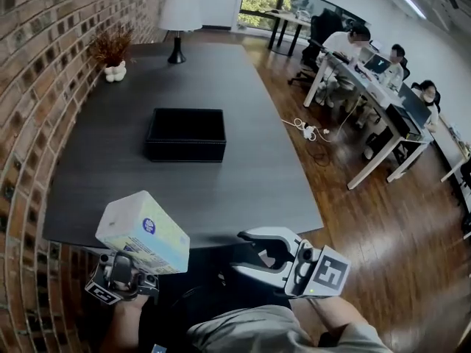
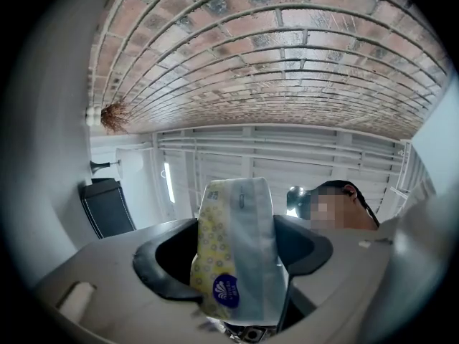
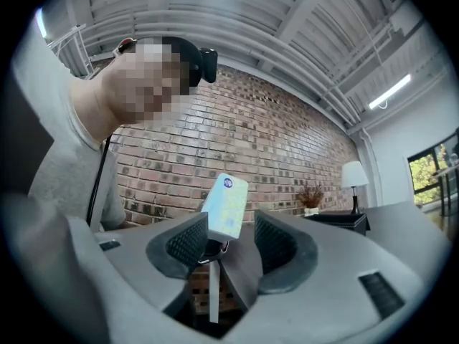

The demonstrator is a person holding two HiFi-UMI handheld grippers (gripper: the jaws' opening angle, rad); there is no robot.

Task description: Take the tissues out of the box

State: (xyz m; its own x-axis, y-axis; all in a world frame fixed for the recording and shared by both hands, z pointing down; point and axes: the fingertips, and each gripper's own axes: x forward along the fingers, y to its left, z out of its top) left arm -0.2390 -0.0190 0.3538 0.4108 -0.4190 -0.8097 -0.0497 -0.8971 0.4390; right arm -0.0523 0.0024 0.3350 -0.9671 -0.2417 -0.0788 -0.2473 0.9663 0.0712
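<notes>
This is looking like an open-plan office. At the upper right of the head view, people (image 1: 360,39) are sitting at long white desks (image 1: 362,81), working on laptops (image 1: 377,63). A large dark meeting table (image 1: 250,175) is filling the centre, and a power strip (image 1: 305,129) is lying on the wooden floor (image 1: 383,241).

No legible text on tissue pack (image 1: 142,232)
</notes>
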